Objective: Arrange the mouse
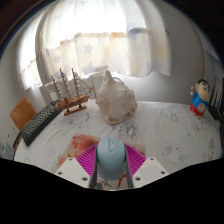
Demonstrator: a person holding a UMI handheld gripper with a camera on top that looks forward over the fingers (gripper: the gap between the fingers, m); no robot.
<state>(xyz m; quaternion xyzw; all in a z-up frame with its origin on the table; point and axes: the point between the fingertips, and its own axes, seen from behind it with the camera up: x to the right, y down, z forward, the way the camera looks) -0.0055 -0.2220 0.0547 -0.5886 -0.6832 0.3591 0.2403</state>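
Observation:
A light blue-grey computer mouse (110, 157) sits between my gripper's (110, 168) two fingers, its scroll wheel facing up. The magenta pads (82, 159) press against both of its sides. The mouse is held just above a table (165, 135) covered with a white cloth with a faint pattern. The gripper is shut on the mouse.
A model sailing ship (70, 90) stands beyond on the left, a dark keyboard (38, 124) and a brown box (23, 113) beside it. A whitish crystal-like lump (114, 98) stands straight ahead. A small cartoon figure (201, 98) stands at the right. A curtained window is behind.

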